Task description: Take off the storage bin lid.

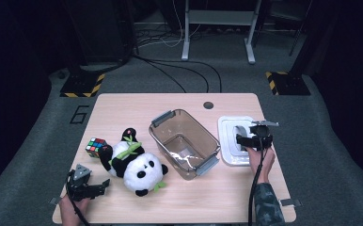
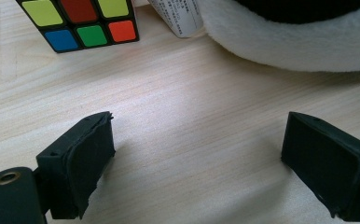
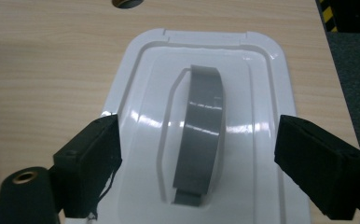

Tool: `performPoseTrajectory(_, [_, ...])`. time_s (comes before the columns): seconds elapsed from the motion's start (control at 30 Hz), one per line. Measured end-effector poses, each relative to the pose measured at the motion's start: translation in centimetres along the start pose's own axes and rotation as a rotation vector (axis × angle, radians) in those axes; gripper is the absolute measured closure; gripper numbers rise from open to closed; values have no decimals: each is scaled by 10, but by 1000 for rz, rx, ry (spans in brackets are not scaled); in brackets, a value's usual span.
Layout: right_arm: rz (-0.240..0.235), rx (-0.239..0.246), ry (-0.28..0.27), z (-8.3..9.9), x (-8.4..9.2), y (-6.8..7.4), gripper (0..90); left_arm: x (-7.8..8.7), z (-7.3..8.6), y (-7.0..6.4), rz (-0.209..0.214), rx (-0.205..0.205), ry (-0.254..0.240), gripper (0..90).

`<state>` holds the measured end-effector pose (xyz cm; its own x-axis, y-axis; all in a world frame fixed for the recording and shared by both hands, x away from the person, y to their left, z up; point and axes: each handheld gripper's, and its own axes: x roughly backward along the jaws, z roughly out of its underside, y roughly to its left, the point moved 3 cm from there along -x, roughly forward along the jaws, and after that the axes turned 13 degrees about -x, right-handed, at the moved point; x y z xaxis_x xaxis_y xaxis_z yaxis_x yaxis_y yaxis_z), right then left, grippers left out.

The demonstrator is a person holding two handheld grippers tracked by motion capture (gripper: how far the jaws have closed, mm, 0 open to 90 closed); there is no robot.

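Above the white lid (image 3: 201,135) on the worktop (image 1: 179,197), the right hand-held gripper (image 3: 197,163) gapes wide, gripping nothing. Left hand-held gripper (image 2: 197,158) likewise stands wide and empty beside the plush panda (image 1: 135,165).

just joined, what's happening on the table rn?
A person works two handheld tongs. The right tongs hover open over the white lid, astride its grey handle without gripping it. The left tongs sit open near the panda plush and puzzle cube. The clear bin stands uncovered mid-table.
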<state>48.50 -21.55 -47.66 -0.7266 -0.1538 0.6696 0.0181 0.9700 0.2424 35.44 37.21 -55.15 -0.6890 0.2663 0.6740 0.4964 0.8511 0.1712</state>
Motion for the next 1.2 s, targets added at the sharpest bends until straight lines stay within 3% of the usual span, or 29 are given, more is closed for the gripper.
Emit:
performPoseTrajectory(0.13, [-42, 24, -11, 12, 20, 0, 72, 0, 0, 0, 0, 1, -2, 91])
performPoseTrajectory(0.23, [-26, 55, -12, 26, 33, -1, 32, 0, 0, 0, 1, 2, 0, 91])
performPoseTrajectory(0.43, [-51, 78, 12, 58, 42, -4, 0, 0, 0, 0, -1, 2, 0, 91])
performPoseTrajectory(0.63, [-80, 91, 4, 86, 45, -10, 0, 0, 0, 0, -3, 3, 4, 91])
performPoseTrajectory(0.9, [-92, 156, 45, 118, 38, -16, 0, -1, 0, 0, -2, 8, -1, 91])
performPoseTrajectory(1.0, [-102, 160, 58, 125, 37, -19, 0, 0, 0, 0, -2, 8, 1, 91])
performPoseTrajectory(1.2, [-66, 176, 59, 133, 36, -20, 0, -1, 0, 1, 1, 9, 0, 91])
